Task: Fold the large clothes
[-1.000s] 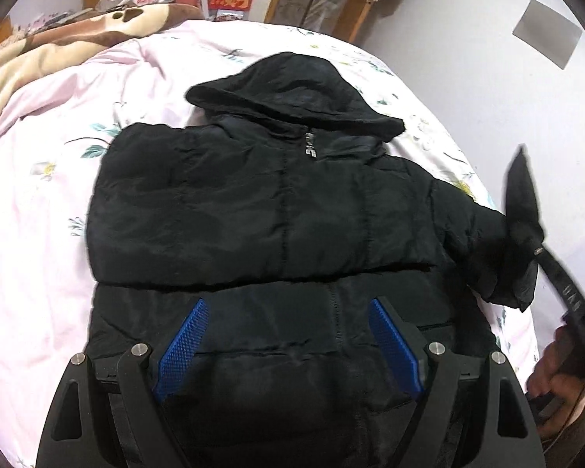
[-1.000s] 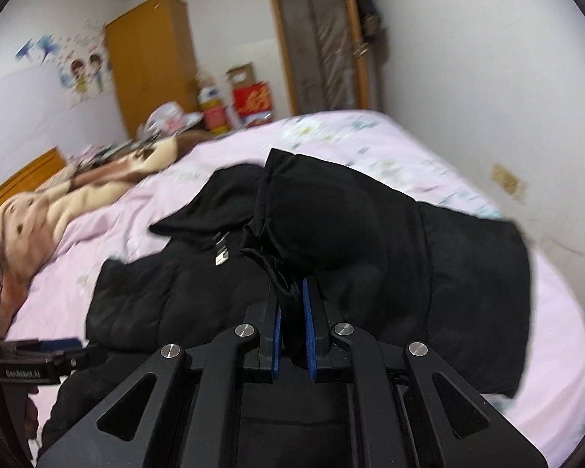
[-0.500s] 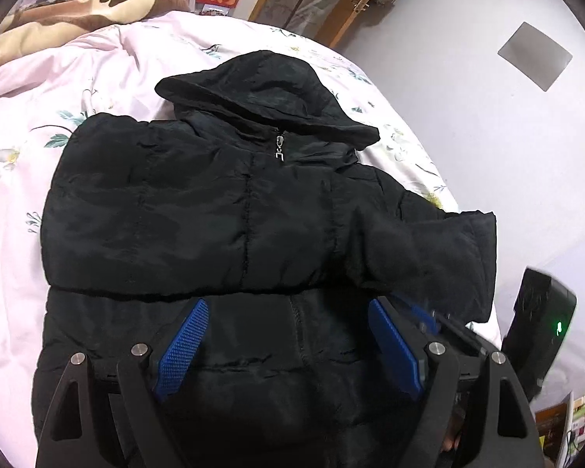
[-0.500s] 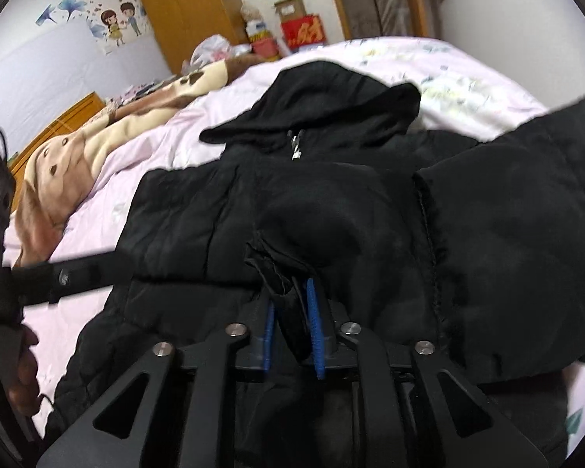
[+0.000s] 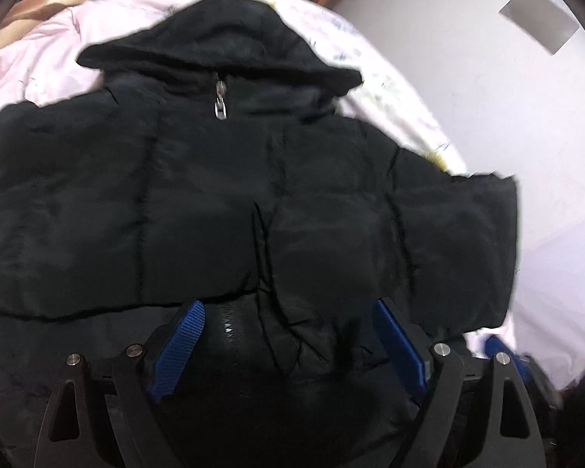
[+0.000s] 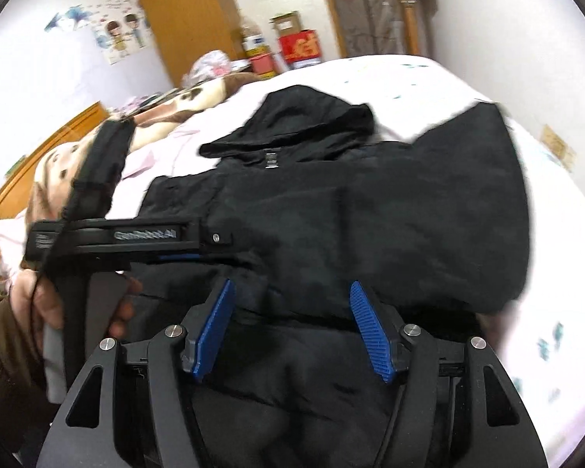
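Opening over the jacket (image 6: 370, 210), the right gripper (image 6: 292, 327) grips nothing.

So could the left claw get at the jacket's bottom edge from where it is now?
Probably yes. The left claw hangs open right over the lower front of the black jacket, nothing lying between. The right claw, its jaws opening and gripping nothing, sits off to the side.

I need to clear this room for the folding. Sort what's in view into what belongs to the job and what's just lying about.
Belongs to the job:
black hooded jacket, spread on the pink bedsheet
left tool, open
right tool, opening, nothing between its jaws

Just lying about:
brown patterned blanket
red box
wooden wardrobe
cartoon wall sticker
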A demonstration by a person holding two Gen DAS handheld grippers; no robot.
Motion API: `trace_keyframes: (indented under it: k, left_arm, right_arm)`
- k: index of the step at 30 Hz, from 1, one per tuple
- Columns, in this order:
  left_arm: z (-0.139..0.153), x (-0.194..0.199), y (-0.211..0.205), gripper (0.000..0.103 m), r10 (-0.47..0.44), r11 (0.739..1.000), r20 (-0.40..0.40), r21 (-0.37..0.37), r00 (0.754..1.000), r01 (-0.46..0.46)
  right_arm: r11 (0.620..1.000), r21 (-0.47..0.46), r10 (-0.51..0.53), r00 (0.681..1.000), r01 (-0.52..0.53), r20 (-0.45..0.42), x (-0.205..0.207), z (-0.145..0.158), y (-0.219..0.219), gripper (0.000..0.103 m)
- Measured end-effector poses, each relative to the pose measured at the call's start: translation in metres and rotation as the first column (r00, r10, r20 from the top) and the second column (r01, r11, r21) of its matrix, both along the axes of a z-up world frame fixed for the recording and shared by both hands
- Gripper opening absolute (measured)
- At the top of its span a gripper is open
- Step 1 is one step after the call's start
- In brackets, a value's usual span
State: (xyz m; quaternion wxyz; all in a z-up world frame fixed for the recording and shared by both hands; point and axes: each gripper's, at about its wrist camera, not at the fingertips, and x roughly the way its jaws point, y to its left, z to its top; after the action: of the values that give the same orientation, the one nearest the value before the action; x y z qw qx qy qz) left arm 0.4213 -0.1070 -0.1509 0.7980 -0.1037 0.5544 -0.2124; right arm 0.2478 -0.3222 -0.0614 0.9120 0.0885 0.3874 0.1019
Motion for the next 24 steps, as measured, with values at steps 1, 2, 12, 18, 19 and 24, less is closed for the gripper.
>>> trace_keyframes:
  k: [1, 2, 12, 18, 19, 24]
  left_arm:
    - [-0.007, 0.002, -0.003, 0.088, 0.011, 1.000, -0.027, 0.011, 1.000, -0.010]
    - [-0.014, 0.003, -0.005, 0.088, 0.030, 1.000, -0.059, 0.003, 0.998, -0.030]
    - [-0.024, -0.004, -0.011, 0.014, 0.096, 0.994, -0.061, 0.050, 0.994, -0.093]
    - [0.019, -0.019, 0.007, 0.004, 0.087, 0.995, 0.080, 0.034, 0.993, -0.090]
    - [0.028, -0.021, 0.010, 0.004, 0.089, 0.996, 0.097, 0.014, 0.991, -0.091]
    - [0.070, -0.022, 0.032, 0.003, 0.102, 0.994, 0.173, -0.063, 0.980, -0.092]
  right_arm:
    - [1.000, 0.006, -0.018, 1.000, 0.018, 0.006, -0.005, 0.001, -0.008, 0.063]
    - [0.999, 0.012, -0.030, 1.000, 0.030, 0.008, -0.007, 0.002, -0.013, 0.063]
    - [0.984, 0.033, -0.177, 0.984, 0.177, -0.001, -0.015, -0.003, -0.040, 0.063]
    - [0.965, 0.064, -0.255, 0.967, 0.255, 0.000, -0.015, 0.003, -0.050, 0.063]
    - [0.964, 0.064, -0.258, 0.966, 0.257, 0.007, -0.016, 0.005, -0.051, 0.063]
    - [0.961, 0.048, -0.273, 0.962, 0.271, 0.031, -0.008, 0.015, -0.046, 0.062]
